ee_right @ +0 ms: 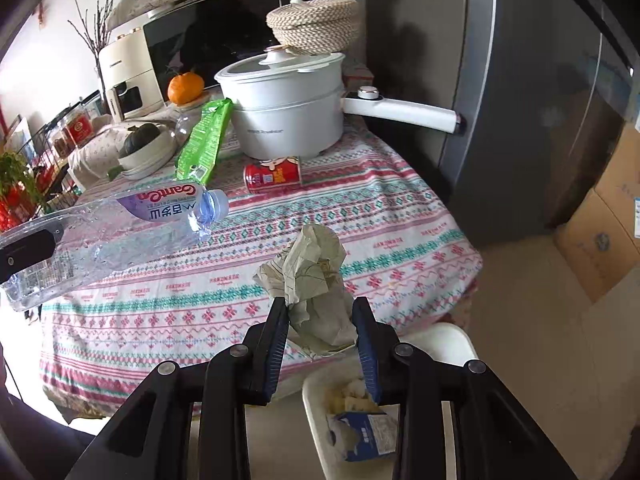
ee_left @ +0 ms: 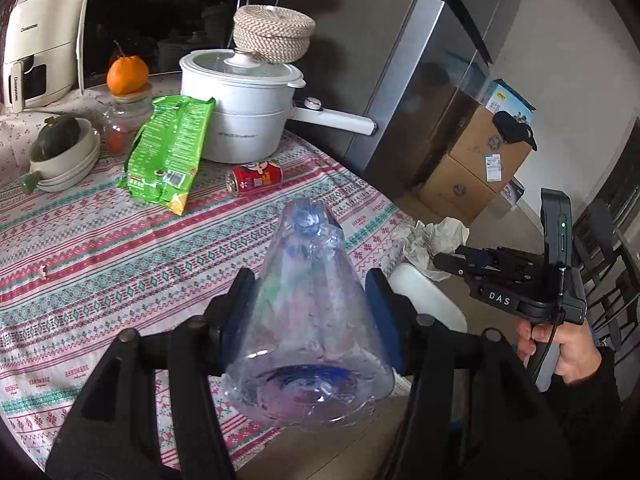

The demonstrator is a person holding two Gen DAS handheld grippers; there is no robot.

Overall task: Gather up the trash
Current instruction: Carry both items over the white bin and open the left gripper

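Note:
My left gripper is shut on a clear empty plastic bottle, held above the patterned tablecloth; the bottle also shows in the right wrist view. My right gripper is shut on a crumpled paper wad, held above a white trash bin that holds a blue carton. The right gripper and the wad show in the left wrist view. A red can and a green snack bag lie on the table.
A white electric pot with a long handle stands at the back, a woven basket behind it. Bowls with a squash, a jar with an orange, a microwave, a grey fridge and cardboard boxes surround the table.

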